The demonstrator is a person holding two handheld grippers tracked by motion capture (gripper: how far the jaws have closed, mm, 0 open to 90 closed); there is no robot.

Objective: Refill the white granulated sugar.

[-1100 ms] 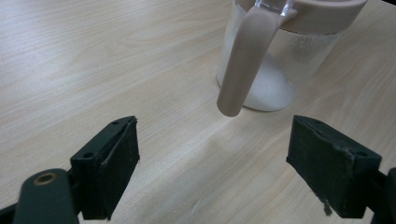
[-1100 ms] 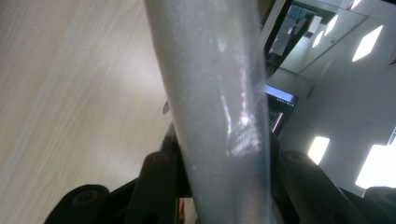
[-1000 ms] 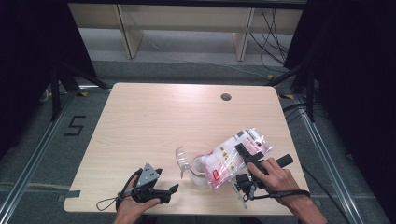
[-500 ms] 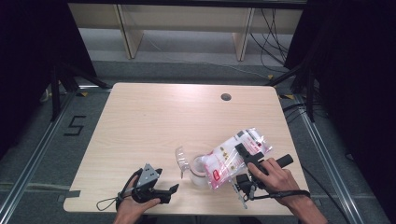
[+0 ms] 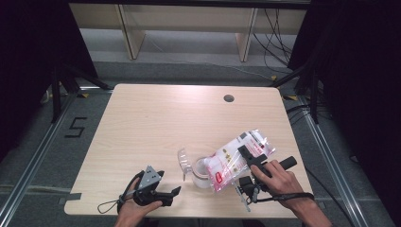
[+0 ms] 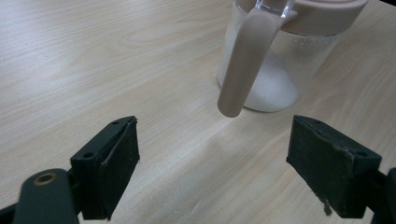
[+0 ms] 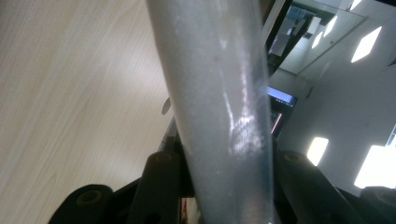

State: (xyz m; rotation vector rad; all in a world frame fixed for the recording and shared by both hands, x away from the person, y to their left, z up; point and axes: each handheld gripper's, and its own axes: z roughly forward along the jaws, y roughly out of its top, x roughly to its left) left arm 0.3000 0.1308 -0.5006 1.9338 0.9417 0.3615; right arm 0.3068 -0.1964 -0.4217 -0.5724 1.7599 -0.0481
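Note:
A clear jar [image 5: 202,170] with a pink rim, part full of white powder, stands near the table's front edge, its clear flip lid [image 5: 182,158] raised at its left. A plastic bag [image 5: 231,158] of white powder with red print lies tilted over the jar's mouth. My right gripper [image 5: 249,158] is shut on that bag, and in the right gripper view the bag [image 7: 215,70] rises between the jaws of this gripper [image 7: 219,163]. My left gripper [image 5: 174,194] stands open to the left of the jar, apart from it. In the left gripper view the jar [image 6: 275,70] and its pink handle [image 6: 243,60] stand beyond the empty left gripper [image 6: 212,172].
The wooden table [image 5: 165,123] has a round cable hole [image 5: 229,98] at the far right. A floor mark "5" [image 5: 75,126] lies left of the table. Shelf legs and cables stand beyond the far edge.

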